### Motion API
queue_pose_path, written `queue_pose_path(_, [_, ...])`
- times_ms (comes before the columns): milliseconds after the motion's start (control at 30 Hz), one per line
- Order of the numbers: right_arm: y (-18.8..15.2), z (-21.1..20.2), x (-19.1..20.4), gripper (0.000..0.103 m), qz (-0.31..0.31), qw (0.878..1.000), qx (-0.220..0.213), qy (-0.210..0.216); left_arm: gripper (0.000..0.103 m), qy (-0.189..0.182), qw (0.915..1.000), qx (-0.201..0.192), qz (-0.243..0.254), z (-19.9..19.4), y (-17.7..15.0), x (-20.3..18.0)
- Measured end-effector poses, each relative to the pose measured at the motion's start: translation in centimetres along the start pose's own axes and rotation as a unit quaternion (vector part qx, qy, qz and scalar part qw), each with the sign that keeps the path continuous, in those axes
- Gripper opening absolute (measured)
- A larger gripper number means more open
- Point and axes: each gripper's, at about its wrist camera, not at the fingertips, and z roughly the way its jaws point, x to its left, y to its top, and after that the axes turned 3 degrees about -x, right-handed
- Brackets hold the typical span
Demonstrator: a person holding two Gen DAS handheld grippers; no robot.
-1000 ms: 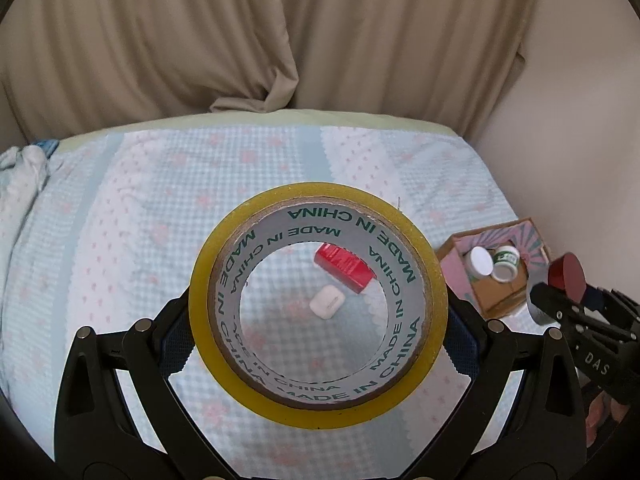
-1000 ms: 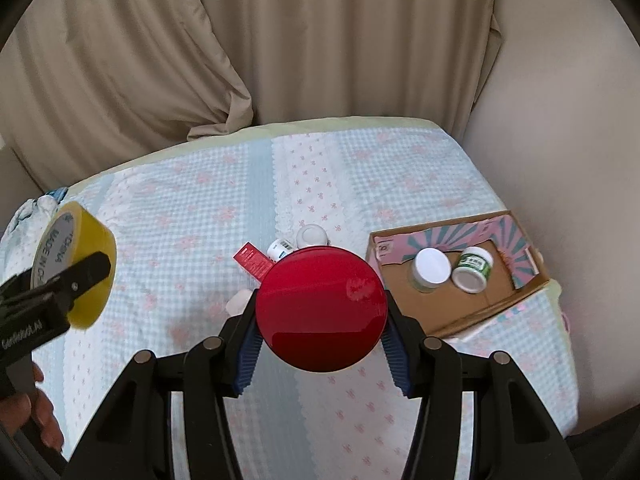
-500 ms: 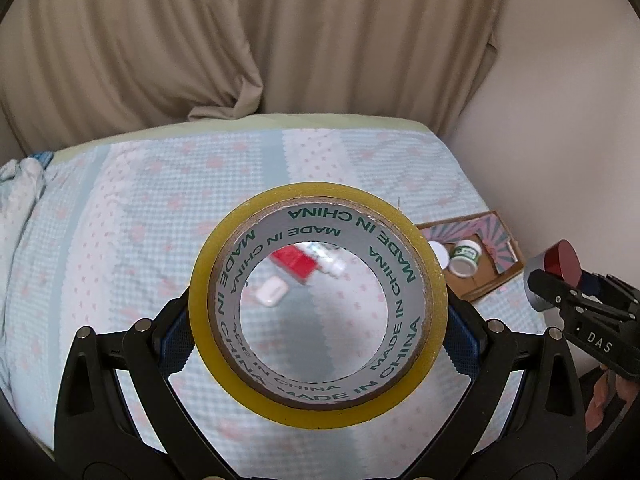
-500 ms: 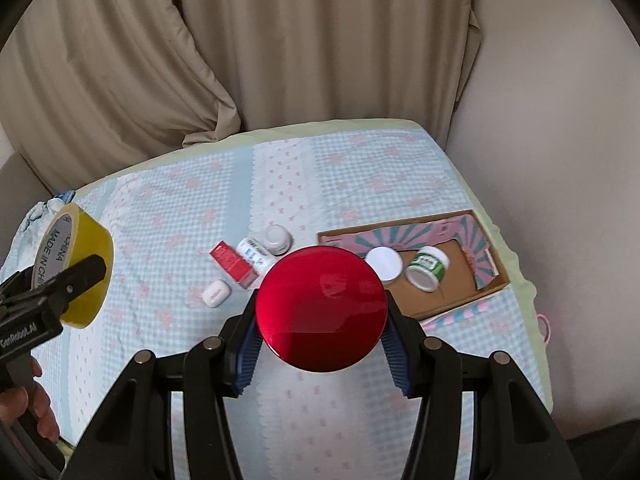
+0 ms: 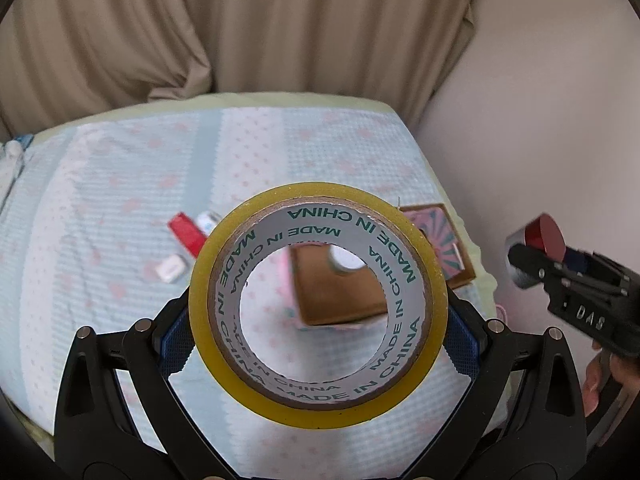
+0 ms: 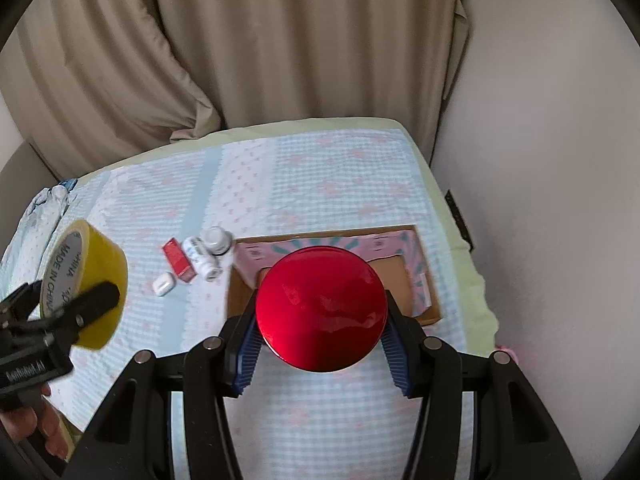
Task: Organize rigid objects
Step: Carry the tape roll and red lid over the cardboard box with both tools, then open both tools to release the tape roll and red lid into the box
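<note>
My left gripper (image 5: pixel 318 326) is shut on a yellow tape roll (image 5: pixel 224 256) and holds it above the bed; the roll also shows in the right wrist view (image 6: pixel 106 276). Through its hole I see the open cardboard box (image 5: pixel 340 296) with a white-capped jar (image 5: pixel 346 260). My right gripper (image 6: pixel 322 344) is shut on a round red tin (image 6: pixel 322 308) held in front of the box (image 6: pixel 416 276), hiding the box's inside. On the bed lie a red box (image 6: pixel 178 260), a white earbud case (image 6: pixel 163 284) and two white bottles (image 6: pixel 208 254).
The bed has a blue and pink checked sheet (image 6: pixel 320 184). Beige curtains (image 6: pixel 280 40) hang behind it and a wall (image 6: pixel 540 160) stands close on the right. The box lies near the bed's right edge.
Both grippers have moved right and risen with their loads. The box now sits behind the tape's hole and behind the red tin.
</note>
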Motion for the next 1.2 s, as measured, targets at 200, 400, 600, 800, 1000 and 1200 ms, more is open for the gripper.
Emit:
queue_pose_path(200, [1.6,3.6,-5.4,0.05,0.011,1.0,0.021,0.0,0.099,0.0,0.999,0.045,0.001,5.6,0.3,-4.1])
queue_pose_path(400, [2.2,9.9,-8.7,0.05,0.025,0.998,0.058,0.003,0.099,0.014,0.9949,0.1,0.006,12.6,0.7,-5.8])
queue_pose_path(600, [1.7,16.1,-9.4,0.05,0.009,0.994,0.104,0.014,0.099,0.027,0.9865,0.161,0.006,20.0,0.1,-6.3])
queue_pose_path(800, [-0.1,21.6,-9.7,0.05,-0.01,0.988,0.152,0.024,0.099,0.039,0.9787,0.201,0.013,25.3,-1.2,-6.3])
queue_pose_path(1000, [-2.9,24.5,-9.4,0.05,-0.054,0.982,0.179,0.028,0.099,0.054,0.9724,0.223,0.043,28.6,-2.4,-7.0])
queue_pose_path(1200, [-4.5,26.0,-9.4,0.05,-0.08,0.978,0.187,0.037,0.099,0.055,0.9682,0.235,0.065,30.1,-2.8,-7.4])
